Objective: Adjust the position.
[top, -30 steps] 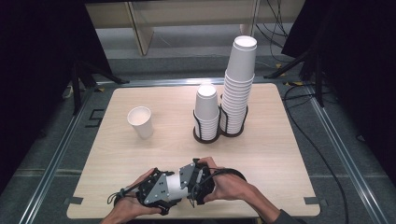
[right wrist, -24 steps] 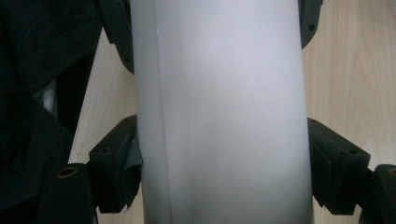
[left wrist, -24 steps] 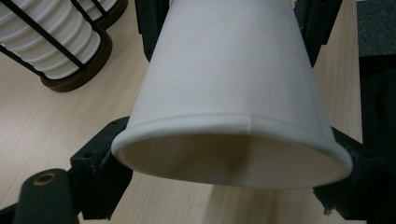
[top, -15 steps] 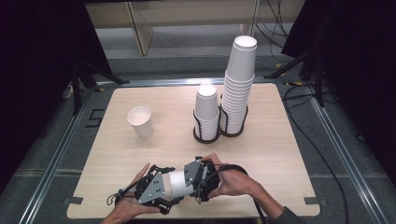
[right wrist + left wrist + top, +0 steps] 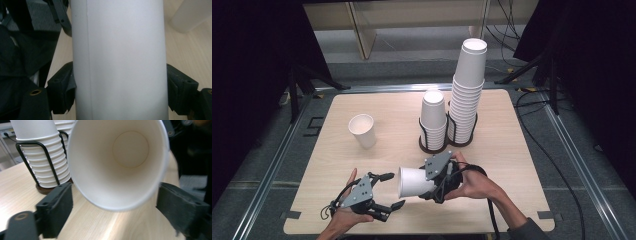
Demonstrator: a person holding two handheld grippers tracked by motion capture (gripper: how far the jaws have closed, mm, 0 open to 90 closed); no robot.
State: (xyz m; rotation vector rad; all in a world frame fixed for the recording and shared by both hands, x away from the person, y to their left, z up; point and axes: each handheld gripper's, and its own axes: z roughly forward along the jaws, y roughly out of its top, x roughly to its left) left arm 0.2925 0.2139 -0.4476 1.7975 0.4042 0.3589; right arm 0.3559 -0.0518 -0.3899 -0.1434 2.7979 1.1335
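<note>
A white paper cup (image 5: 412, 182) lies on its side in the air, and my right gripper (image 5: 428, 181) is shut on its wall near the base. In the right gripper view both pads press the cup (image 5: 120, 50). My left gripper (image 5: 391, 190) sits low at the front left. Its jaws have just been closing, but they stand wide apart. The cup's open mouth (image 5: 125, 152) faces them just past the fingertips, and neither pad touches it.
A single white cup (image 5: 363, 130) stands upright on the wooden table (image 5: 512, 150), left of centre. Behind the grippers a black wire rack (image 5: 432, 145) holds a short cup stack (image 5: 433, 117) and a tall one (image 5: 468, 90).
The two grippers were together on the cup. The right one has drawn it to the right and slightly up, and the left jaws have come off it.
</note>
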